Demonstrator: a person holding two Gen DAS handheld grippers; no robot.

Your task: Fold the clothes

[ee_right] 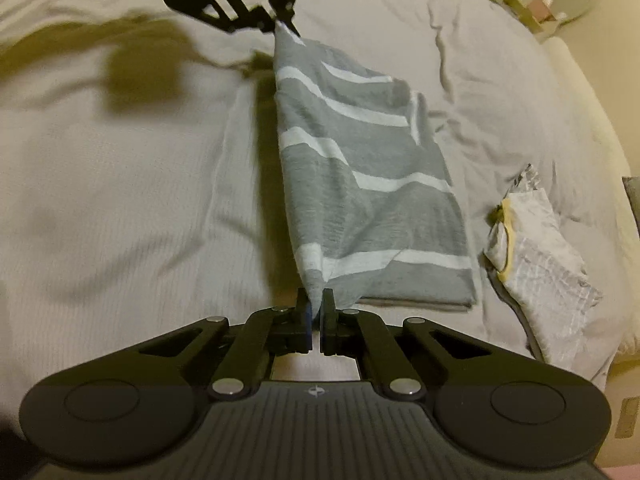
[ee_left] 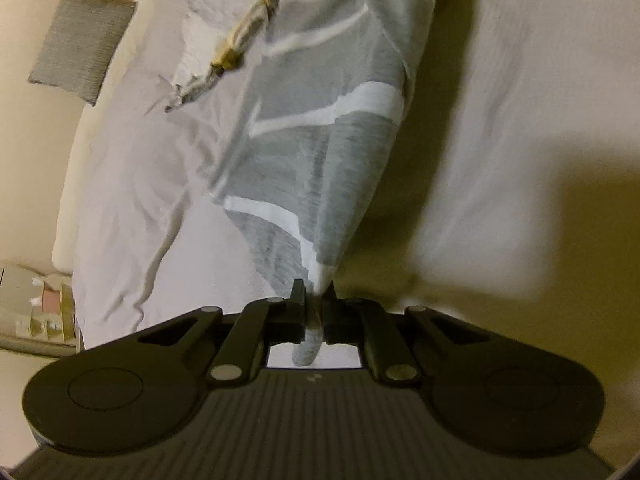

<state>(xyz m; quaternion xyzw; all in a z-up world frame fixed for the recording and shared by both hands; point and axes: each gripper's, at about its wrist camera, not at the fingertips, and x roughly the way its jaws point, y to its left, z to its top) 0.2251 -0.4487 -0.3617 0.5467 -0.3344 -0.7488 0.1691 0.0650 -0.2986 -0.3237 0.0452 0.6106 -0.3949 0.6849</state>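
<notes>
— How do the two grippers stand along the striped garment [ee_right: 360, 168]?

— The right gripper [ee_right: 316, 304] is clamped on its near corner, the left gripper [ee_left: 314, 296] on the far one, jaws closed on cloth.

— Touching each other?

— No, well apart, with the lifted edge stretched between them.

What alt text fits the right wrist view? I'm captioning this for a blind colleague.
The right gripper pinches one corner of a grey white-striped garment, while the left gripper holds the far corner, lifting one edge off the bed sheet. A pale folded garment lies to the right.
</notes>
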